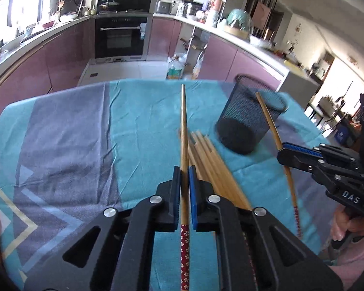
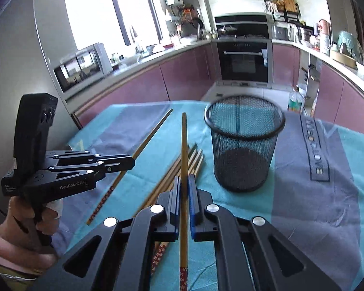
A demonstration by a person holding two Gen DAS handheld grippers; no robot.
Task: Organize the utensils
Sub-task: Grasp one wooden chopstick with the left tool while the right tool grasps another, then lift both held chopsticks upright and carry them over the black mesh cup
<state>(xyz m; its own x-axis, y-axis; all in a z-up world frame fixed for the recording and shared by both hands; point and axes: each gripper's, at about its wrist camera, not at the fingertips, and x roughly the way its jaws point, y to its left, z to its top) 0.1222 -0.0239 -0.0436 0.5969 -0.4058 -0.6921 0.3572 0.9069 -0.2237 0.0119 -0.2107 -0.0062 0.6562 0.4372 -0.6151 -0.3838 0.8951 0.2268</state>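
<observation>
My left gripper (image 1: 185,169) is shut on a wooden chopstick (image 1: 184,126) with a red patterned end, held lifted above the cloth. From the right wrist view, the left gripper (image 2: 132,163) shows at the left with that chopstick (image 2: 153,133) slanting away. My right gripper (image 2: 185,178) is shut on a second chopstick (image 2: 184,145); it also shows as the right gripper (image 1: 282,151) with its chopstick (image 1: 269,118) in front of the cup. Several loose chopsticks (image 1: 213,165) (image 2: 194,160) lie in a bundle on the cloth. A black mesh cup (image 1: 247,121) (image 2: 242,145) stands upright to their right and looks empty.
The table carries a teal and grey cloth (image 1: 60,133) (image 2: 315,206). Its far edge drops to the kitchen floor, with purple cabinets (image 1: 36,65) and an oven (image 2: 244,60) beyond. A person's hand (image 2: 26,218) grips the left handle.
</observation>
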